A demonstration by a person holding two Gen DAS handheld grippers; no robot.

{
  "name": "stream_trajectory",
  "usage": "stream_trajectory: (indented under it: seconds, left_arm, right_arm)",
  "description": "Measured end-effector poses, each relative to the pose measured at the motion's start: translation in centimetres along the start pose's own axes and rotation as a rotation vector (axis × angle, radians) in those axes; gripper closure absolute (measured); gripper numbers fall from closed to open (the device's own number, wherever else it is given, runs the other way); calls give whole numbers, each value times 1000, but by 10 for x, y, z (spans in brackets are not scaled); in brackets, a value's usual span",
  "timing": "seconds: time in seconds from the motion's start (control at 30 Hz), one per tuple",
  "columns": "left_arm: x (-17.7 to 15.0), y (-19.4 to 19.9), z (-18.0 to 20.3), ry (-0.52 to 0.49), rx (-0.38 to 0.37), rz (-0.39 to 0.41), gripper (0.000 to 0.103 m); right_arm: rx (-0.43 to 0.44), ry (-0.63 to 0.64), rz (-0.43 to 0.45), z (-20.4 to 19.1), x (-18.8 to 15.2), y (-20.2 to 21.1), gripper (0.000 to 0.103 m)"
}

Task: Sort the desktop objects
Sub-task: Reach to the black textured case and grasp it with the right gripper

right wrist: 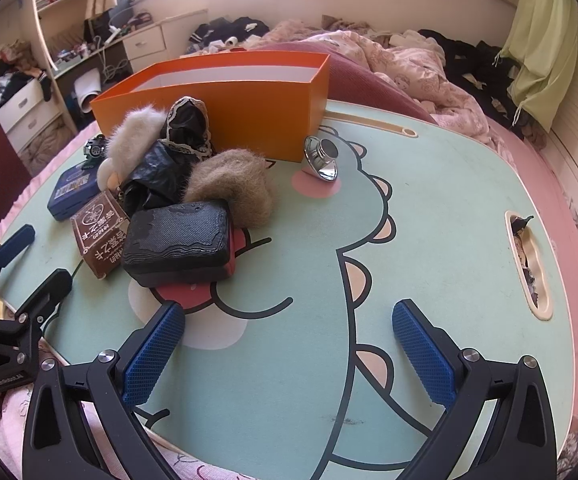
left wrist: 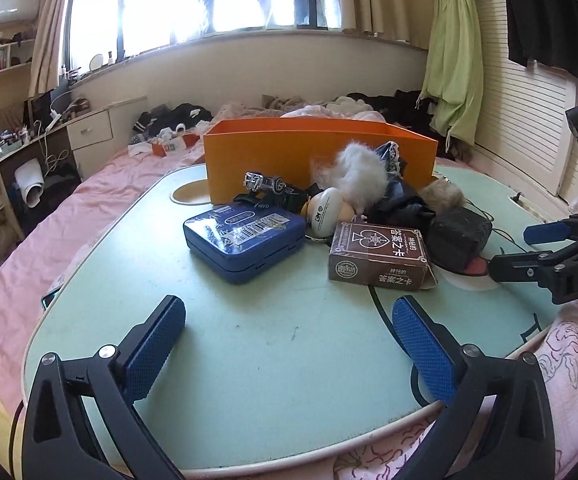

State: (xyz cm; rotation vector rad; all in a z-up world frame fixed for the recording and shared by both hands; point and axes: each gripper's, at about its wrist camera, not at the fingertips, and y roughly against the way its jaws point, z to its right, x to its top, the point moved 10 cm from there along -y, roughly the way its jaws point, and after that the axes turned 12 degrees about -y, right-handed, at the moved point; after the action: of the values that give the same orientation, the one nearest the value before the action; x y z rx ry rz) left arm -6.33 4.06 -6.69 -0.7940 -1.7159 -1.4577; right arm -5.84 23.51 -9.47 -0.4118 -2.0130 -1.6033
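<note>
Left wrist view shows the left hand-held gripper [left wrist: 289,320] spread wide, empty, above the desk [left wrist: 249,380]; the blue tin [left wrist: 243,236] lies ahead, slightly left. Right hand-held gripper [right wrist: 289,320], equally wide, has the black box [right wrist: 177,240] ahead-left.

Black left gripper [left wrist: 287,322], blue textured pads [left wrist: 153,350], silver screws

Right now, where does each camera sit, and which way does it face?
Left wrist: low at the table's near edge, facing the blue tin; own open left hand-held gripper shows, the right one at the right edge.
Right wrist: further right, facing the black case; own open right hand-held gripper shows, the left one at the left edge.
Shared: orange box, brown card box.
</note>
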Motion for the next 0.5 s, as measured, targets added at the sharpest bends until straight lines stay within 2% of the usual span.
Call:
stream_trajectory:
  seconds: [0.5]
  left_arm:
    - [0, 0, -4, 24, 38, -5, 0]
  right_arm:
    - [1, 0, 0, 1, 0, 0, 0]
